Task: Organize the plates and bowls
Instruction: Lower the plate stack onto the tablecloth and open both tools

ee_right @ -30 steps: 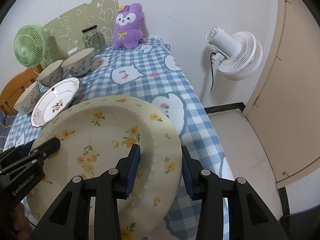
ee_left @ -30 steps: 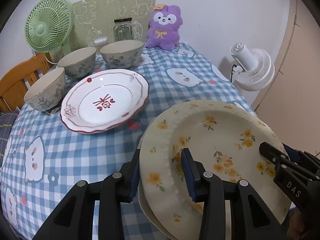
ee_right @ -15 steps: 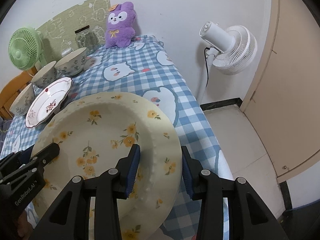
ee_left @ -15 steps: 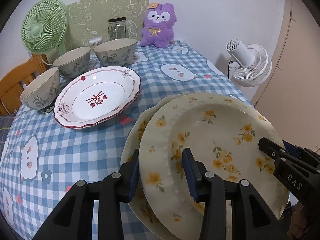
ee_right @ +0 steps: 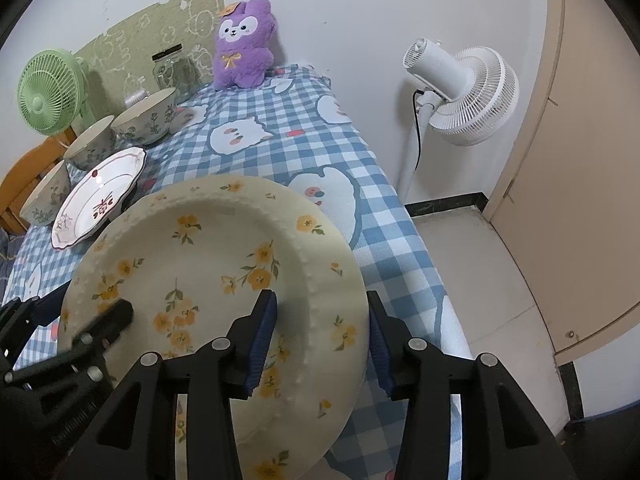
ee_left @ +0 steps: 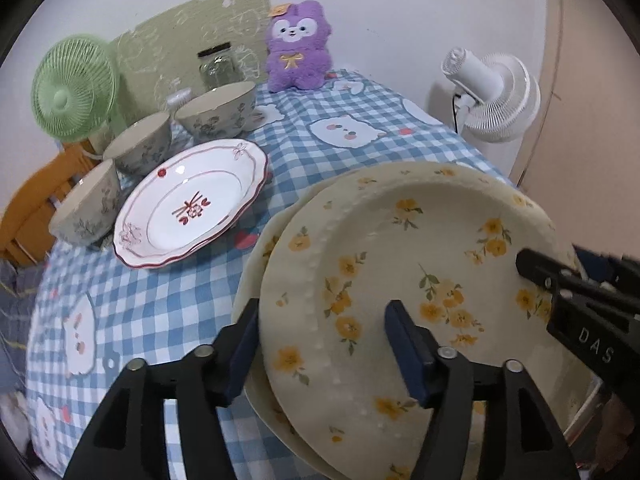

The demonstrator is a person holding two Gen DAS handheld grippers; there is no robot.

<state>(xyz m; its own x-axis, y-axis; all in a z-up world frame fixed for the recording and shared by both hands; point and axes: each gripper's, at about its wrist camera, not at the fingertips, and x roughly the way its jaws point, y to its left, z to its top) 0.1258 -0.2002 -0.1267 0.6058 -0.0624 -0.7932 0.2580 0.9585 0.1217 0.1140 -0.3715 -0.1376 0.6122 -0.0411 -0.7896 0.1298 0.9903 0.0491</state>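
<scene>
A cream plate with yellow flowers (ee_left: 400, 264) is held tilted above a second, matching plate (ee_left: 264, 248) that lies under it near the table's front edge. My left gripper (ee_left: 324, 344) is shut on the top plate's left rim. My right gripper (ee_right: 320, 332) is shut on its right rim (ee_right: 336, 280). A white plate with a red rim (ee_left: 188, 208) lies to the left. Three floral bowls (ee_left: 216, 110) stand in a row behind it.
A green fan (ee_left: 76, 88), a glass jar (ee_left: 218, 66) and a purple plush toy (ee_left: 298, 46) stand at the back of the checked tablecloth (ee_left: 160, 296). A white floor fan (ee_right: 464, 96) stands right of the table. A wooden chair (ee_left: 36, 200) is at left.
The flowered plate, held by both grippers, has moved toward the near edge and tilted. The second flowered plate under it has come more into view.
</scene>
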